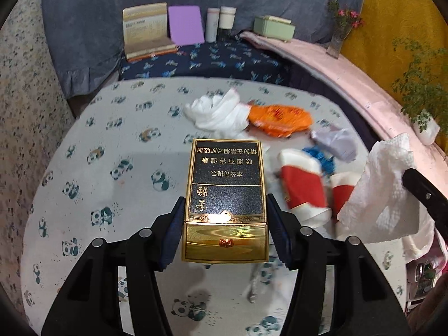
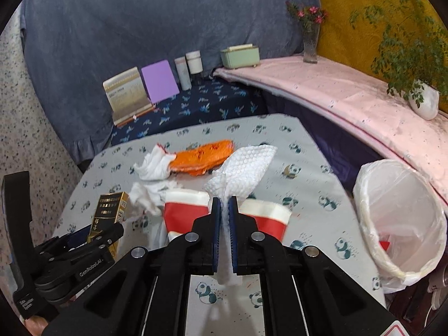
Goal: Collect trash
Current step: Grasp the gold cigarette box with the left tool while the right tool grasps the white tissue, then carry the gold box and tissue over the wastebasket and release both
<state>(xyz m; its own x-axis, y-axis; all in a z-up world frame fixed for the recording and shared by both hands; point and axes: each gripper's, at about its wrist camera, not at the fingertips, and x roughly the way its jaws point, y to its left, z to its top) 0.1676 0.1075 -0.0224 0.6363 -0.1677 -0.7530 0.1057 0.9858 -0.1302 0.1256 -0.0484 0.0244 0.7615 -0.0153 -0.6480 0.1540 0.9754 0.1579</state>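
Observation:
My left gripper [image 1: 225,210] is shut on a black and gold cigarette box [image 1: 226,184] and holds it above the panda-print table; the box also shows in the right wrist view [image 2: 109,215]. My right gripper [image 2: 223,210] is shut on a white paper towel [image 2: 243,170], which also hangs at the right of the left wrist view [image 1: 378,193]. On the table lie two red and white paper cups [image 2: 184,212] [image 2: 266,217], white crumpled tissue [image 2: 152,163], an orange wrapper [image 2: 203,158], and grey and blue scraps [image 1: 334,141].
A bin with a clear white liner [image 2: 400,224] stands off the table's right edge. At the back are a calendar [image 2: 126,92], a purple card [image 2: 159,79], two bottles [image 2: 189,67], a green box [image 2: 240,54], a flower vase [image 2: 310,44] and a potted plant [image 2: 422,100].

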